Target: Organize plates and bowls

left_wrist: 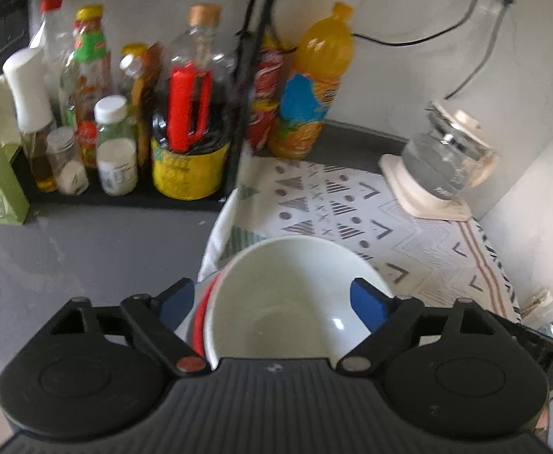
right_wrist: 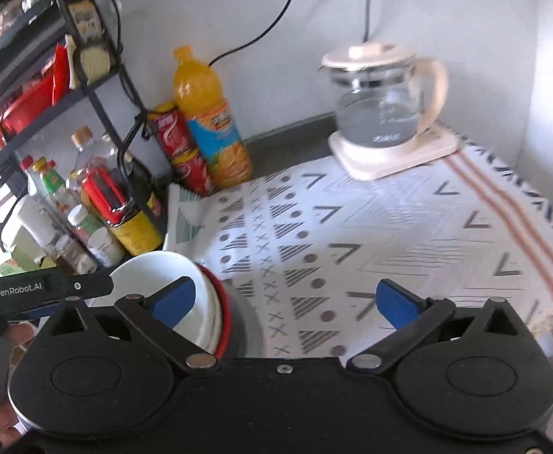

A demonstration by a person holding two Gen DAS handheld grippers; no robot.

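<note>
The bowl [left_wrist: 284, 295] is white and shiny inside, w/ a red ring on the outside and a gray bottom part. It is tipped on its side, so its open mouth faces the left cam. In the right cam the bowl [right_wrist: 185, 295] shows its red ring and gray base at the lower left.

The left gripper [left_wrist: 272, 299] has the bowl between its blue pads, one pad on each side. The pads sit far apart, and I can't tell if they squeeze it or just sit around it. The right gripper [right_wrist: 286, 300] is spread wide w/ nothing in it.

The bowl is over the left edge of a white cloth [right_wrist: 390, 234] w/ gray triangles, dots & crosses. At the back of the cloth sits a glass kettle [right_wrist: 384, 113] on a white base. By the wall stands an orange juice bottle [right_wrist: 208, 117], next to a black rack [left_wrist: 238, 113] full of sauce bottles.
</note>
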